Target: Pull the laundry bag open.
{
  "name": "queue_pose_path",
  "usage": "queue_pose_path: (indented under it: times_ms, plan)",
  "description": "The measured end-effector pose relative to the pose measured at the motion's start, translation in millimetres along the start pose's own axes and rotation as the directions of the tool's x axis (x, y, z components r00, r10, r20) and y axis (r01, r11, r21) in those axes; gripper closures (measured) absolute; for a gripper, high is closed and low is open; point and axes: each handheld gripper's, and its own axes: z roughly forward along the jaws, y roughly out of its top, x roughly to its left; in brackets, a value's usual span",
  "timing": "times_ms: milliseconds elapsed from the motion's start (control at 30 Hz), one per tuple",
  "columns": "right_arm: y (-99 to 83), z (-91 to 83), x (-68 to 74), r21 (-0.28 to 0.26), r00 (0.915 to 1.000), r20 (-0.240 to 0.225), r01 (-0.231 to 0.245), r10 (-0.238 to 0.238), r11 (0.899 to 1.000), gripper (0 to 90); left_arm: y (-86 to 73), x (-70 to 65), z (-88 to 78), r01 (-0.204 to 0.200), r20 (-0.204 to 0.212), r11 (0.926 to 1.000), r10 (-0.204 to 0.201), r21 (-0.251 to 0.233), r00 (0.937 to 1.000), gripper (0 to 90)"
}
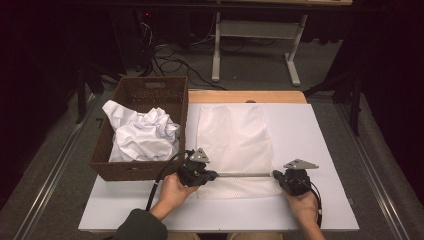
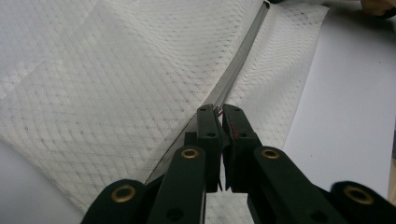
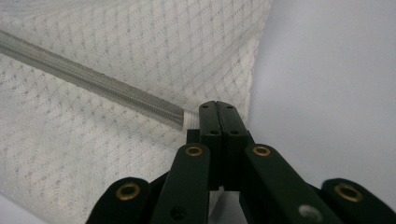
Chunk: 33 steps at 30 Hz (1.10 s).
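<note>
Both grippers, left (image 1: 212, 175) and right (image 1: 276, 175), were clamped on the ends of the mesh bag's (image 1: 234, 145) zipper (image 1: 245, 175), stretched between them over a white board (image 1: 320, 135); a wicker basket (image 1: 150, 92) stood beyond the left gripper.

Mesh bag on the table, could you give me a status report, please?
Left gripper and right gripper shut on zipper ends. Mesh bag flat. Nothing obstructing.

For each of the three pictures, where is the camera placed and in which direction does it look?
High view: above the person's side, looking forward and down at the white board, mesh bag and basket; both hands show.
Left gripper view: rides the left gripper, looking along its jaws at the zipper.
Right gripper view: rides the right gripper, jaws shut at the zipper's end.
All views share the bag and zipper.
</note>
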Motion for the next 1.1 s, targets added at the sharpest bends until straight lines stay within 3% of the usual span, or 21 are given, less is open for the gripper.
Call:
queue_pose_path:
  times_ms: [267, 467, 700, 1100]
  plan:
    - [0.0, 0.1, 0.2, 0.000, 1.0000, 0.003, 0.001, -0.001, 1.000, 90.0, -0.1, 1.1, -0.7, 0.000, 0.008, 1.0000, 0.000, 0.001, 1.0000, 86.7]
    - [0.1, 0.0, -0.5, 0.001, 0.9999, -0.003, -0.010, 0.010, 1.000, 90.0, -7.3, 6.2, -7.4, 0.009, -0.014, 0.9999, -0.010, -0.006, 0.9999, 86.8]
    - [0.2, 0.0, 0.9, 0.002, 1.0000, 0.007, -0.002, 0.002, 1.000, 90.0, -11.2, 2.8, -9.1, -0.004, -0.018, 1.0000, 0.004, -0.006, 0.9998, 86.7]
    - [0.2, 0.0, 0.5, 0.001, 1.0000, 0.005, -0.001, 0.001, 1.000, 90.0, -20.9, 5.5, -18.6, 0.004, -0.072, 1.0000, -0.004, -0.007, 0.9974, 86.6]
